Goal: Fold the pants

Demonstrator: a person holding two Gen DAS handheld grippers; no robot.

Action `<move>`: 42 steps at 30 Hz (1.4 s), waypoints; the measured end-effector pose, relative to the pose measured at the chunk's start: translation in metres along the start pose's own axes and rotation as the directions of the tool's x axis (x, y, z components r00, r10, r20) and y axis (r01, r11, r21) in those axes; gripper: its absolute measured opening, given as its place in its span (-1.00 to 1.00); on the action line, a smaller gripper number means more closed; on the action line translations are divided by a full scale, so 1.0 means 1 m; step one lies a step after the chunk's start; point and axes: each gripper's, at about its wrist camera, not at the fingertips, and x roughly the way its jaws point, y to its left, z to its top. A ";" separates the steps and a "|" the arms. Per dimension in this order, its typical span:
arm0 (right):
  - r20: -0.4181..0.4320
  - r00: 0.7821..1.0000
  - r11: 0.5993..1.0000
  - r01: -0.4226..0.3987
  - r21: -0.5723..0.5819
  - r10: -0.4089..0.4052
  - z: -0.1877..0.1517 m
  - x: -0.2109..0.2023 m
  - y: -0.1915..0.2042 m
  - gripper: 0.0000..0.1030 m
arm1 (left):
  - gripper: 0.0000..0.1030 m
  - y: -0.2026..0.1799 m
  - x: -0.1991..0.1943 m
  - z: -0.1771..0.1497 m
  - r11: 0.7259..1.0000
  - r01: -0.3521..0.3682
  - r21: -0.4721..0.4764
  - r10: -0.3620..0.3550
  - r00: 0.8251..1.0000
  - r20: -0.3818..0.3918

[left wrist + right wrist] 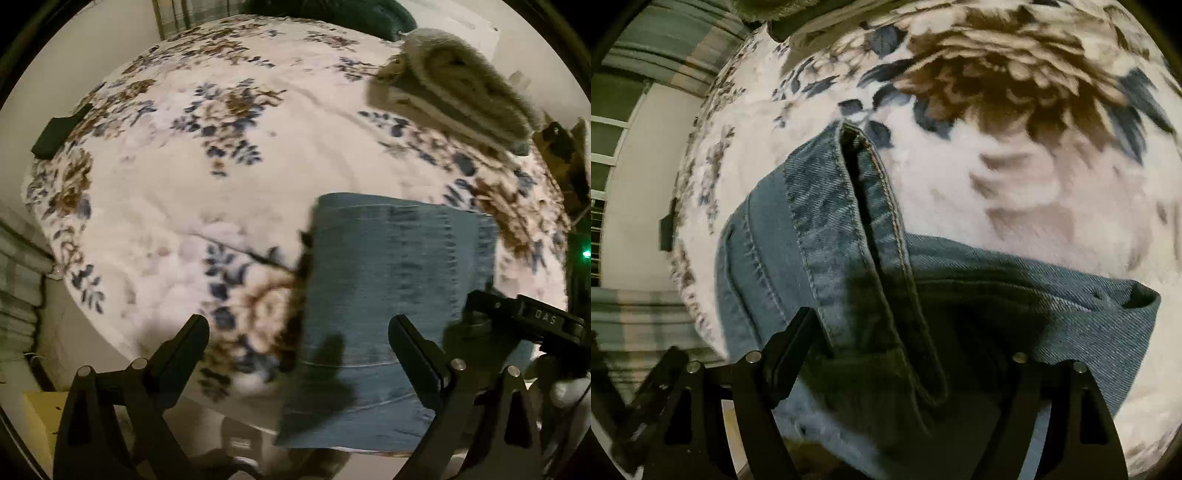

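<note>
Spread black fingers point(192, 332) of the left gripper point(299, 336) are held released above the folded pants point(399, 266), at lower right on the bedspread point(258, 155). Layers should be squared and pressed flat. The right gripper point(908, 350) is seen released too. Stacked towels point(454, 88), upper right, are well apart.

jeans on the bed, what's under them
The jeans lie on a floral blanket; its print shows all round them. Whatever sits beneath the denim itself is covered.

Floral bedspread point(258, 155) carries folded jeans point(399, 280) — and beige towels point(461, 96).
</note>
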 end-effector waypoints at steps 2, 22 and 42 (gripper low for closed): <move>0.036 0.999 0.998 0.004 -0.056 -0.002 -0.005 0.000 0.014 0.35 | 0.93 0.002 -0.001 -0.002 1.000 -0.017 0.009 0.017 1.000 0.011; 0.251 0.963 0.972 0.041 0.231 -0.101 -0.106 -0.140 -0.042 -0.73 | 0.93 -0.020 0.000 0.005 0.993 0.118 0.025 -0.116 0.992 -0.052; 0.124 0.991 0.956 -0.080 0.280 0.047 -0.050 -0.085 -0.112 0.24 | 0.93 -0.029 0.053 0.012 0.996 0.080 0.048 -0.072 0.984 -0.165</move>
